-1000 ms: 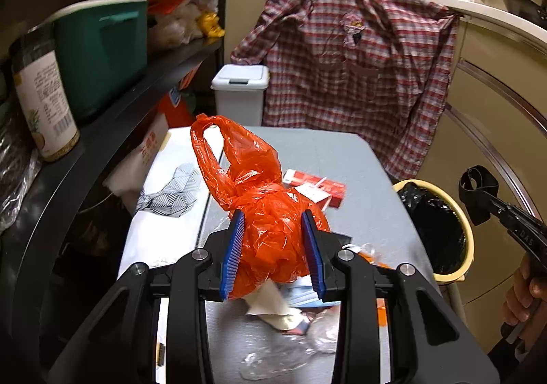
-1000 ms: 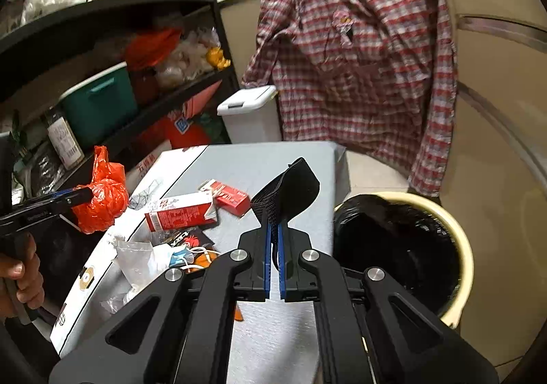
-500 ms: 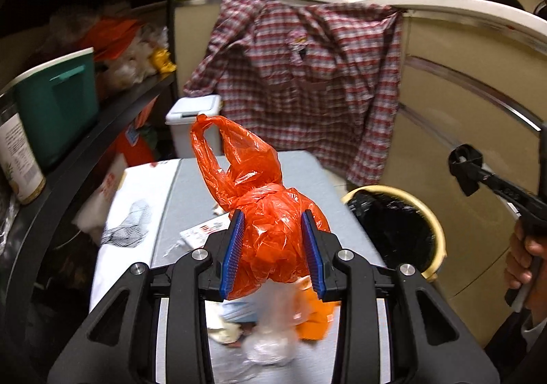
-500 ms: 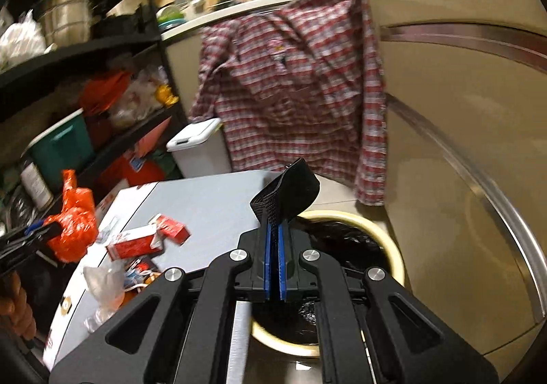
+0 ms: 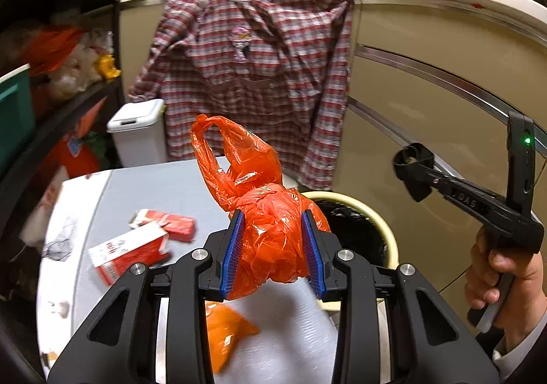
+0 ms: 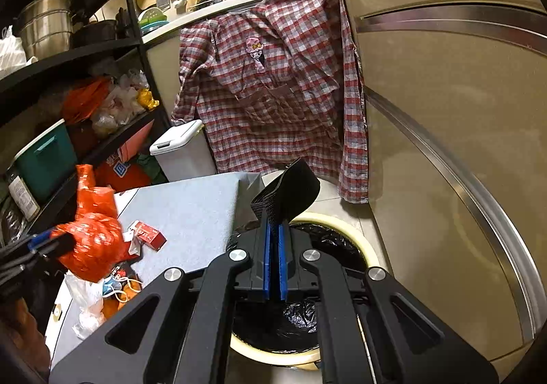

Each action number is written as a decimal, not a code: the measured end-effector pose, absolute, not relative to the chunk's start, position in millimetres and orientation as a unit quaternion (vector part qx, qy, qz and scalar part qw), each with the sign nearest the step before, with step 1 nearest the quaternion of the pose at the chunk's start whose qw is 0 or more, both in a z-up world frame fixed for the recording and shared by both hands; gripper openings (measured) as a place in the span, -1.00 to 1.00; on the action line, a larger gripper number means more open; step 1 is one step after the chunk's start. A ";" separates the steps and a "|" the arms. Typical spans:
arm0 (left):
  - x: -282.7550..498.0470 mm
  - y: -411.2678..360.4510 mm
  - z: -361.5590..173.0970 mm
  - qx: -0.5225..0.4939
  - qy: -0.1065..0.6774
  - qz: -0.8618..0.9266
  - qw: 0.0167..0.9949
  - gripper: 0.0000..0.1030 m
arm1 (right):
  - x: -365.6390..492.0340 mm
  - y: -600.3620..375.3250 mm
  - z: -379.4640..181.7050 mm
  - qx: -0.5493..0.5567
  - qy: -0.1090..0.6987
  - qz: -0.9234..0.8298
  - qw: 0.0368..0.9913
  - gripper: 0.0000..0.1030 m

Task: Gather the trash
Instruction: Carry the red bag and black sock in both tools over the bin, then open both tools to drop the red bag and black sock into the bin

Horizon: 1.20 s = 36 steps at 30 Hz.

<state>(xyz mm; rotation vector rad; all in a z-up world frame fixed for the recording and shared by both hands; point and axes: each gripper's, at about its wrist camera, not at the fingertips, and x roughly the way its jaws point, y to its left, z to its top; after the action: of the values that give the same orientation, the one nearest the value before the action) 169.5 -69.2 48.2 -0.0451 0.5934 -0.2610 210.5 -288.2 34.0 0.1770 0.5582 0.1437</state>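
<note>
My left gripper [image 5: 273, 230] is shut on a crumpled orange plastic bag [image 5: 270, 233] and holds it above the grey table's [image 5: 164, 189] right edge, near the cream bin with a black liner [image 5: 362, 223]. My right gripper [image 6: 273, 233] is shut on a black folded strap [image 6: 290, 192] and holds it over the bin [image 6: 328, 244]. The right gripper also shows in the left wrist view [image 5: 413, 175] to the right of the bin. The orange bag also shows in the right wrist view [image 6: 92, 240], at the left.
Red-and-white cartons [image 5: 136, 247], an orange wrapper [image 5: 225, 332] and clear plastic scraps [image 6: 85, 302] lie on the table. A white lidded bin [image 5: 136, 134] and a hanging plaid shirt [image 5: 259, 83] are behind. Black shelving [image 6: 68, 83] stands left, a beige cabinet [image 6: 444, 145] right.
My left gripper has carried the orange bag right, toward the bin. My right gripper has moved with the black strap from beside the table to over the bin.
</note>
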 end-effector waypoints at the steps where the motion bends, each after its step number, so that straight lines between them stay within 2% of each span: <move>1: 171.2 -73.8 47.8 -0.021 0.291 -0.131 0.947 -0.34 | 212.1 -288.7 34.0 0.088 0.274 0.070 0.955 -0.91; 13: 204.7 -125.6 32.5 -0.017 0.310 -0.166 0.936 -0.34 | 226.0 -294.3 29.5 0.100 0.278 0.069 0.953 -0.88; 28: 231.3 -148.4 14.0 -0.014 0.333 -0.171 0.927 -0.32 | 240.6 -288.9 25.5 0.095 0.297 0.090 0.946 -0.83; 30: 234.8 -149.9 11.9 -0.014 0.338 -0.171 0.925 -0.25 | 242.7 -287.3 24.0 0.092 0.302 0.091 0.945 -0.76; 32: 238.2 -149.8 10.8 -0.016 0.343 -0.167 0.924 -0.14 | 243.0 -287.1 22.9 0.091 0.303 0.091 0.944 -0.60; 36: 240.2 -146.5 11.7 -0.021 0.343 -0.163 0.925 -0.14 | 243.5 -286.9 22.7 0.093 0.304 0.091 0.944 -0.53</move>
<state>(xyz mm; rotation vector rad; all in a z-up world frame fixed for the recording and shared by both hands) 240.2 -146.5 11.7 -0.0434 0.7045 -0.3338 243.5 -286.9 22.7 0.1893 0.6188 0.1858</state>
